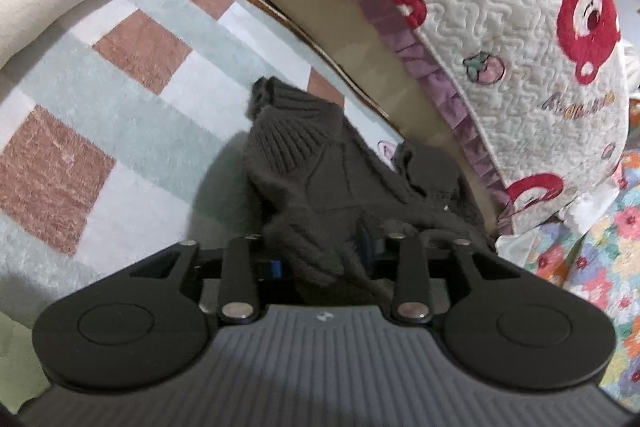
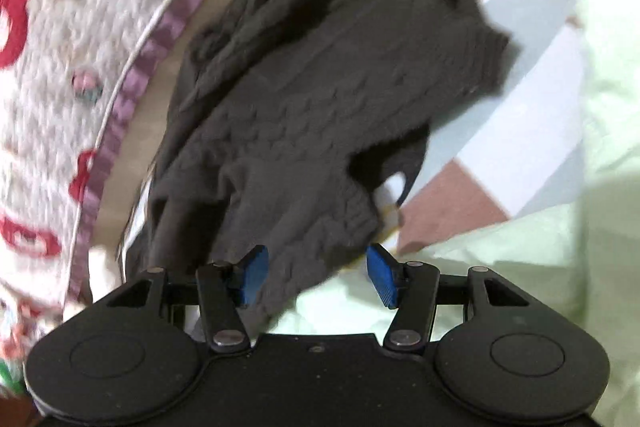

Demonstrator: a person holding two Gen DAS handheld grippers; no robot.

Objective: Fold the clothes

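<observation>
Dark knit sweater (image 2: 320, 87) bunched on checked blanket (image 1: 132, 107), long axis running ahead of both tongs. Left tongs (image 1: 320, 251) pinching its near edge; right tongs (image 2: 316, 273) spread, hem between, unpressed.

Soft indoor light, fisheye bending at the edges; right view smeared, probably by motion.

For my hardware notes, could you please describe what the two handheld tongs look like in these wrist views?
Both are matte black, with two round disc-shaped housings and linkage bars joined by silver pivot pins. The left tongs sit ahead of a grey ribbed body bearing a small pale logo. The right tongs have ridged blue pads and a plain black body. No cables or sleeves show.
</observation>
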